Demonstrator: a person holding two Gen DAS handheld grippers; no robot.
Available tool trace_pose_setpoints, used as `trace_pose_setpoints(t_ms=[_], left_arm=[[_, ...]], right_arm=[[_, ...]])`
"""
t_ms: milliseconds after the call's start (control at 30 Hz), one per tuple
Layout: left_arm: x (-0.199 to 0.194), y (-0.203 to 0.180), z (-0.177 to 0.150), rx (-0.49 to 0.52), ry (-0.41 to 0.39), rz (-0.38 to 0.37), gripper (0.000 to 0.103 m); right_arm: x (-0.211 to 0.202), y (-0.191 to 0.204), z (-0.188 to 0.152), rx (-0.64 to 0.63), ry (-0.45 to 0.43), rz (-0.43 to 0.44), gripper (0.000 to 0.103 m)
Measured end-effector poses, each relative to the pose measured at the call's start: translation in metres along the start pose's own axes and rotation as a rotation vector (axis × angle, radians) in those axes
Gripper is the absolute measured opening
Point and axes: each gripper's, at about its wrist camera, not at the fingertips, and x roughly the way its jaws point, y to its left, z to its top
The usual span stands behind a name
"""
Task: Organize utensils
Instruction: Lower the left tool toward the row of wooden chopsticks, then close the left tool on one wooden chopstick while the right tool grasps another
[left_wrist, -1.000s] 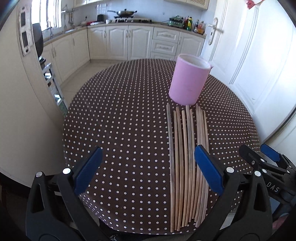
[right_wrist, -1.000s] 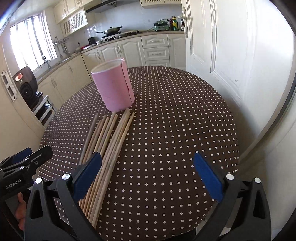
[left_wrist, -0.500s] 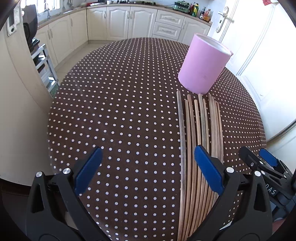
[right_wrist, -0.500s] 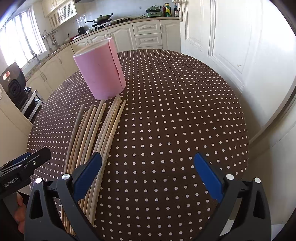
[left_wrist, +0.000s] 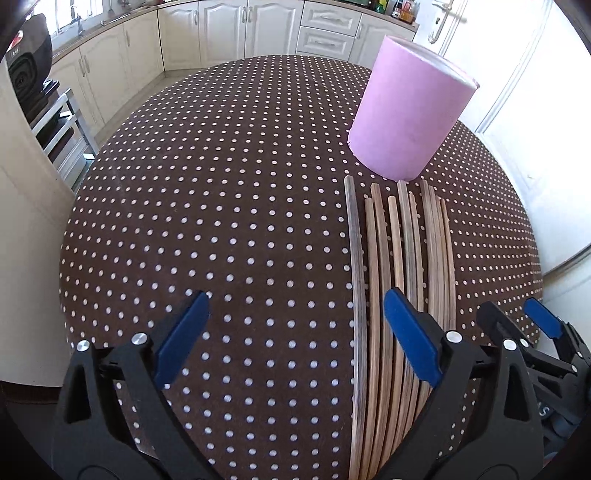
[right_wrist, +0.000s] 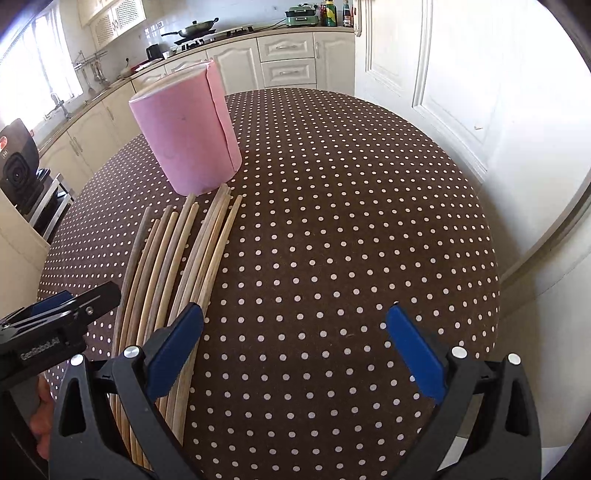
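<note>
Left wrist view: showed the left gripper (left_wrist: 295, 325) with jaws spread wide, having just eased in a little, nothing pressed between the pads. Hung low over the dotted surface (left_wrist: 221, 221), right pad above the near part of the chopsticks (left_wrist: 399, 266). Lay side by side in a loose row, far tips just short of the pink holder (left_wrist: 410, 114), which stood upright. Looked light, thin and stiff, probably wooden, and likely to roll or scatter if nudged sideways. Best taken across the shafts somewhere along the middle, a few at once, squeezed firmly so none slip out.

Right wrist view: showed the right gripper (right_wrist: 295, 332) also wide apart and empty, left pad over the outermost sticks, right pad over bare cloth. Caught the left gripper's tip at the left edge, beside the row. Holder seemed light too, perhaps easy to tip.
</note>
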Motion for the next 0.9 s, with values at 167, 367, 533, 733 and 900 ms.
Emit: trace_pose_setpoints(t_ms=[167,367,533,733,900], left_arm=[[0.008,-0.008,0.007,0.010,-0.003,0.048,0.087],[0.015,-0.016,0.011,0.017,-0.015,0.089,0.080],[0.022,-0.034,0.015,0.058,-0.059,0.128,0.052],[0.026,-0.048,0.016,0.093,-0.073,0.083,0.031],[0.024,-0.048,0.010,0.093,-0.087,0.044,0.019]], right_arm=[[0.003,-0.002,0.001,-0.007,0.000,-0.001,0.096],[0.007,-0.001,0.002,-0.016,0.006,0.011,0.096],[0.011,0.004,0.005,-0.026,0.001,0.026,0.096],[0.014,0.009,0.008,-0.037,-0.008,0.034,0.096],[0.014,0.012,0.006,-0.041,-0.010,0.037,0.096]])
